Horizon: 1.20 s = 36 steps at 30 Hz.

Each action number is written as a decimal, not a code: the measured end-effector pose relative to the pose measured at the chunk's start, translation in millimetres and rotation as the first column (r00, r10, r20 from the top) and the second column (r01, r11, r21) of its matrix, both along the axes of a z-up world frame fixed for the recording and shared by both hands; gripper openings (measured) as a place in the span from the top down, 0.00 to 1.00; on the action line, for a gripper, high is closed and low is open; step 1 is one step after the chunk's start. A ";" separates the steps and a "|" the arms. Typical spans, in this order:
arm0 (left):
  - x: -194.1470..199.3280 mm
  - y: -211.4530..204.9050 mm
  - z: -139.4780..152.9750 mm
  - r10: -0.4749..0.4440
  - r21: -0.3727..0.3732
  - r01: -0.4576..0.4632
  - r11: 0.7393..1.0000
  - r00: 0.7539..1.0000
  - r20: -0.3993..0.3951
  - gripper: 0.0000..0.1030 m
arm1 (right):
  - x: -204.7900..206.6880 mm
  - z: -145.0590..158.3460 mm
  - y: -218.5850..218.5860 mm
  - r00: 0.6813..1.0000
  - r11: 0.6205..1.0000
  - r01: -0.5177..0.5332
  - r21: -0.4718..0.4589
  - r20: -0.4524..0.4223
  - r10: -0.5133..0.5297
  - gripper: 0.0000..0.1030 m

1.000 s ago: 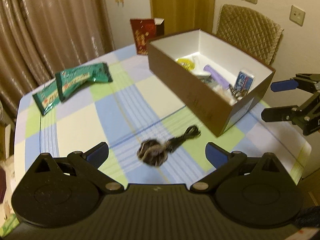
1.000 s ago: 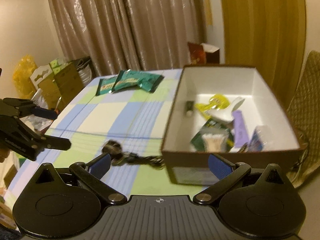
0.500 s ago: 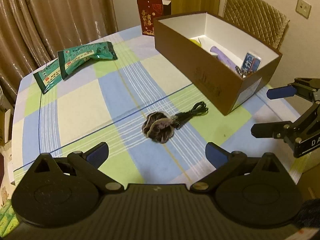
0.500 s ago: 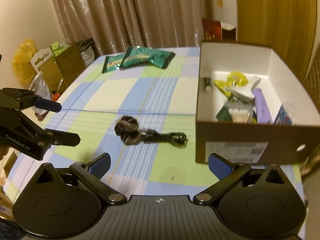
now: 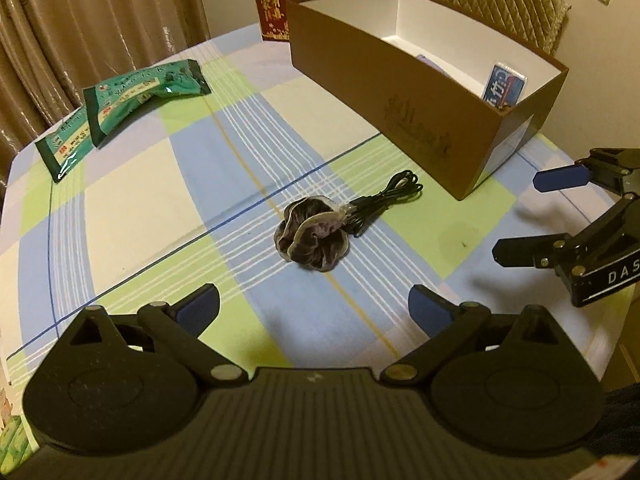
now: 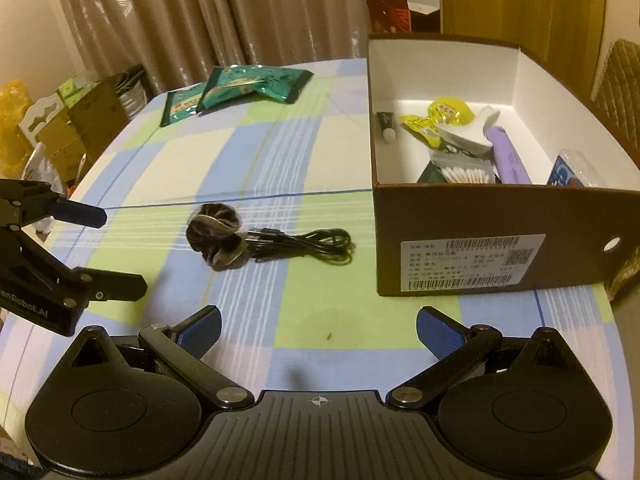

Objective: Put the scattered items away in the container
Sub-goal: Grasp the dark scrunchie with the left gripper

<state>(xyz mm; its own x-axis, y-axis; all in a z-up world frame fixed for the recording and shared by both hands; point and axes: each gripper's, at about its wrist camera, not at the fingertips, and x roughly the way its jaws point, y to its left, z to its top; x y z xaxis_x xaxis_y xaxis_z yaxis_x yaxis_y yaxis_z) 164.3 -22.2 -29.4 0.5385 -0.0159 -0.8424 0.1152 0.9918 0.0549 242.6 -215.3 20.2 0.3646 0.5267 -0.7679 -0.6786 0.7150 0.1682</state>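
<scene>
A dark velvet scrunchie (image 5: 312, 236) (image 6: 216, 238) lies mid-table, touching a coiled black cable (image 5: 386, 198) (image 6: 304, 246). Two green snack packets (image 5: 120, 100) (image 6: 240, 88) rest at the far side. The brown cardboard box (image 5: 420, 120) (image 6: 480, 236) holds several items: a purple tube, cotton swabs, yellow sachets, a blue pack. My left gripper (image 5: 314, 310) is open, just short of the scrunchie. My right gripper (image 6: 318, 328) is open over the table's near edge, empty. Each gripper shows in the other's view, the right gripper (image 5: 532, 216) and the left gripper (image 6: 120, 248).
A red gift bag (image 5: 276, 0) (image 6: 390, 14) stands behind the box. A quilted chair (image 5: 500, 4) sits beyond the box. Curtains hang behind the table; bags and cartons (image 6: 72, 120) crowd the floor on the left. The checked tablecloth (image 5: 160, 200) covers the table.
Both grippers have pulled back and dropped lower, so the table and box look nearer and larger. The scrunchie, cable and packets have stayed put. Both stay open.
</scene>
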 end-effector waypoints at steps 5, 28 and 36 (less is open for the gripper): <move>11.3 2.3 -10.9 -0.017 -0.004 0.017 1.000 1.000 -0.020 0.04 | 4.9 -6.2 5.9 1.000 1.000 0.027 -0.008 -0.013 -0.027 0.02; 73.9 7.2 -50.5 -0.225 0.011 0.225 0.974 0.974 -0.010 0.27 | 30.3 -32.3 -11.5 0.975 0.975 0.208 -0.083 -0.065 -0.214 0.02; 61.9 16.0 -55.3 -0.247 -0.013 0.247 0.969 0.969 -0.020 0.75 | 20.2 -31.0 -9.1 0.974 0.977 0.206 -0.061 -0.079 -0.211 0.02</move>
<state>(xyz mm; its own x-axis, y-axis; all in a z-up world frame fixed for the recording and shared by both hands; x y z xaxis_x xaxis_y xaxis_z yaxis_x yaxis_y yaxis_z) 226.2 -6.3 -84.7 0.4991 -0.1553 -0.8525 0.3578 0.9330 0.0395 262.8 -224.5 -10.8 0.3945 0.4048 -0.8249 -0.4986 0.8484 0.1779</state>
